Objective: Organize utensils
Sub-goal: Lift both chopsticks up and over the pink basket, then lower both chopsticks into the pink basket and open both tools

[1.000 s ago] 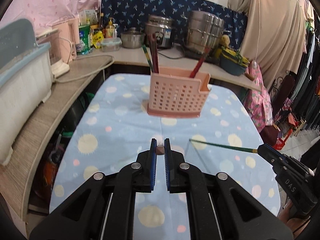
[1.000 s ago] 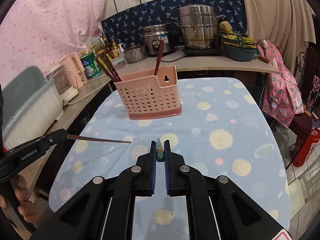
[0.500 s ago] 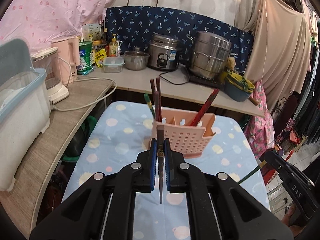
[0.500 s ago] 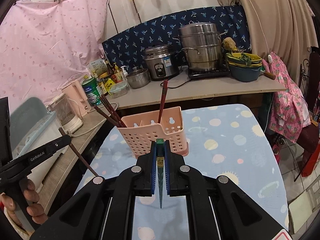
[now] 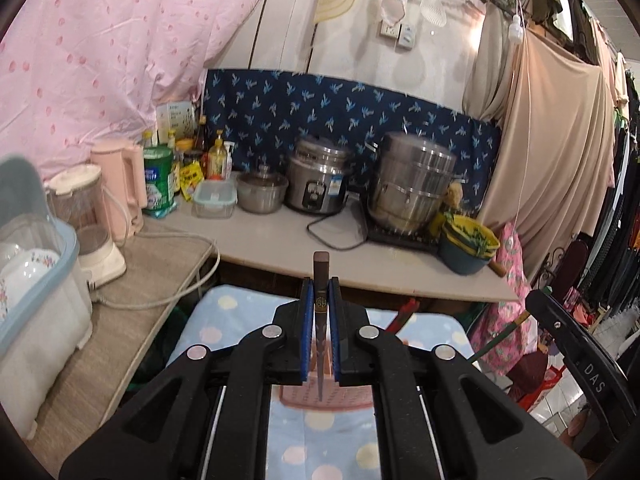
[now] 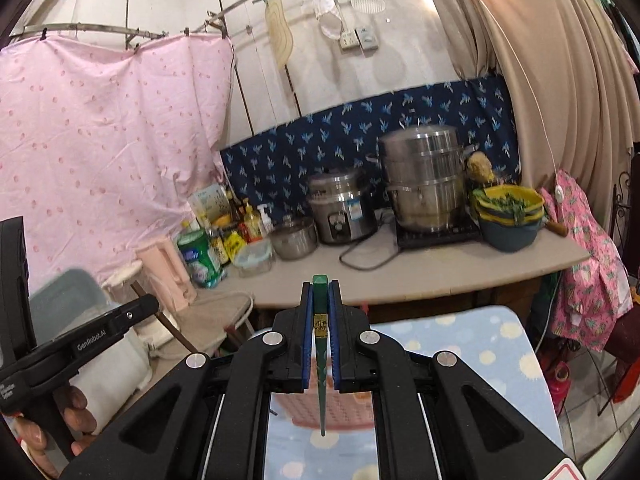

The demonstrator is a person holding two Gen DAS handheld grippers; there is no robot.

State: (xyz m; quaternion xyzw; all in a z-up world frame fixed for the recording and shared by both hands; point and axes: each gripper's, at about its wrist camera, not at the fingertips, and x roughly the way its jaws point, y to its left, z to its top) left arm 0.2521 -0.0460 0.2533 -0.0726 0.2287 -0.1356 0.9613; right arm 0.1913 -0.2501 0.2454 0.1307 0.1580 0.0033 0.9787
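Holding: each gripper pinches one chopstick near its thick end, tip hanging down, so the thin end can drop into a slot first
Left gripper (image 5: 320, 300): fingers narrow, clamped on the brown chopstick (image 5: 320, 344); its square butt stands just above the pads and the point hangs between the gripper arms
Right gripper (image 6: 321, 304): fingers narrow, clamped on the green chopstick (image 6: 321, 364) at its gold band, the tip pointing down over the basket
Pink basket (image 6: 320, 408): the perforated utensil holder sits on the blue dotted tablecloth (image 5: 224, 320), mostly hidden behind the gripper bodies in both views (only its lower wall and base show)
Already stowed: a red chopstick (image 5: 404, 314) leans out of the basket, seen just right of the left gripper
Why so high: both sticks are carried above the basket rim, by my judgement to clear the wall before lowering
Step in hand: carrying the pair toward the basket; insertion not yet done
Person: a hand (image 6: 60, 416) grips the left tool's handle at the edge of the right view
Risk: a thin tip may catch a hole in the side wall instead of entering a compartment
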